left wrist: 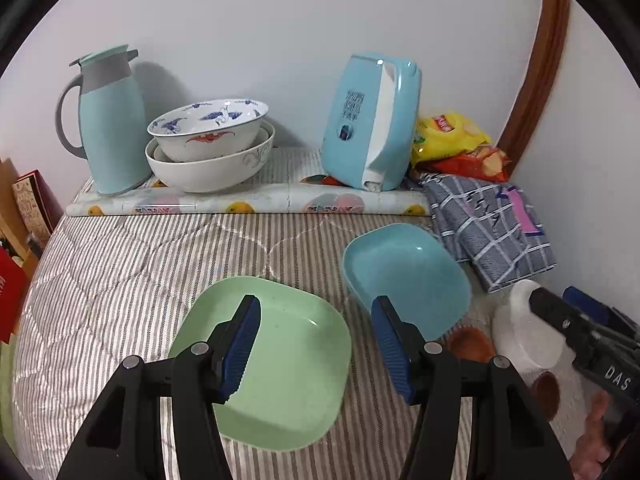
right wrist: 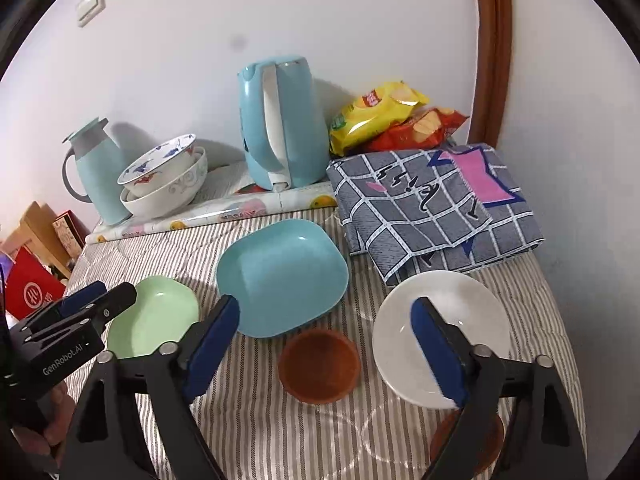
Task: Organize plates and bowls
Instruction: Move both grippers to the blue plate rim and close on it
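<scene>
My left gripper [left wrist: 316, 316] wide open, holds nothing. Green plate [left wrist: 288, 364] right under its jaws, blue plate [left wrist: 408, 276] just past right jaw. I go down slow, pinch green rim, not middle. My right gripper [right wrist: 324, 320] open too, brown bowl [right wrist: 318, 364] between jaws, white plate [right wrist: 440, 320] under right jaw. I read "GenRobot.AI" on left gripper, "DAS" on right.

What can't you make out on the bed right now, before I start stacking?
- Second small brown bowl, right wrist view: mostly hidden behind the right hand-held gripper.
- Round white plate, left wrist view: partly covered by that gripper's black body.
- Inner white bowl in the patterned stack: only its rim shows.
</scene>
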`<state>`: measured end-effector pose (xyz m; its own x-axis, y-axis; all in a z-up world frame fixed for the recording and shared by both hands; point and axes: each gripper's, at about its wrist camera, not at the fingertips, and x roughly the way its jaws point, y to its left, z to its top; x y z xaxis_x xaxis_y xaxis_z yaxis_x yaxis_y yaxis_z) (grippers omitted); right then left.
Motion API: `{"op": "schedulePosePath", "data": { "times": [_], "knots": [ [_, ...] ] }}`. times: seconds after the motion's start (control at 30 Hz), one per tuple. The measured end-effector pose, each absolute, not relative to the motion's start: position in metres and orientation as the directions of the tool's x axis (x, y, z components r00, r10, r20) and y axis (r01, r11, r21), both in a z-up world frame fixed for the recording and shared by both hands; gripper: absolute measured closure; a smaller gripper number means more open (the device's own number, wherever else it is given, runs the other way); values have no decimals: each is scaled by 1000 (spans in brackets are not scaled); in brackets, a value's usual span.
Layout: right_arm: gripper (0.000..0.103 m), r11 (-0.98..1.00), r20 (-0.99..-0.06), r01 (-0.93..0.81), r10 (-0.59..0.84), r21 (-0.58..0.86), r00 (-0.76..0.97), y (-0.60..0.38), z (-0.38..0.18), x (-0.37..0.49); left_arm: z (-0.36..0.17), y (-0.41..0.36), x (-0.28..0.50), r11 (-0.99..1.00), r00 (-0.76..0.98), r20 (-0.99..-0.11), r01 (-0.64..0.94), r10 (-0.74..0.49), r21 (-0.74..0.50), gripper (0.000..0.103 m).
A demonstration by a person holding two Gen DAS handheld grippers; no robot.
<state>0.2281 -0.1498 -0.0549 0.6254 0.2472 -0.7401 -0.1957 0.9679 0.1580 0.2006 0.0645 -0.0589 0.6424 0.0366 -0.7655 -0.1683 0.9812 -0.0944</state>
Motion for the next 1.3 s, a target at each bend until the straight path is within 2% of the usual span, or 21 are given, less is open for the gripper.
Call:
{"op": "schedulePosePath", "data": {
  "times": [0.23, 0.47, 0.53, 0.8, 1.0, 1.3],
  "knots": [
    [48, 967, -767, -200, 247, 157, 592, -146, -73, 253, -77, 65, 228, 979, 616, -787, -174, 27, -102, 47],
    [54, 968, -799, -205, 239, 147, 552, -141, -93, 280, -90, 63, 252, 979, 609, -793, -159, -5, -129, 47],
    [65, 968, -811, -201, 235, 148, 536, -140, -99, 288, -95, 63, 259, 979, 602, -799, -158, -10, -131, 47],
    [65, 971, -837, -208, 209, 117, 506, -126, -115, 306, -107, 62, 280, 979, 588, -808, -139, -39, -148, 48],
    [67, 976, -850, -204, 172, 78, 497, -122, -124, 317, -119, 57, 296, 980, 560, -826, -120, -63, -156, 56],
    [69, 979, -879, -189, 152, 71, 452, -117, -143, 332, -136, 49, 316, 983, 507, -858, -103, -80, -153, 63]
  ]
}}
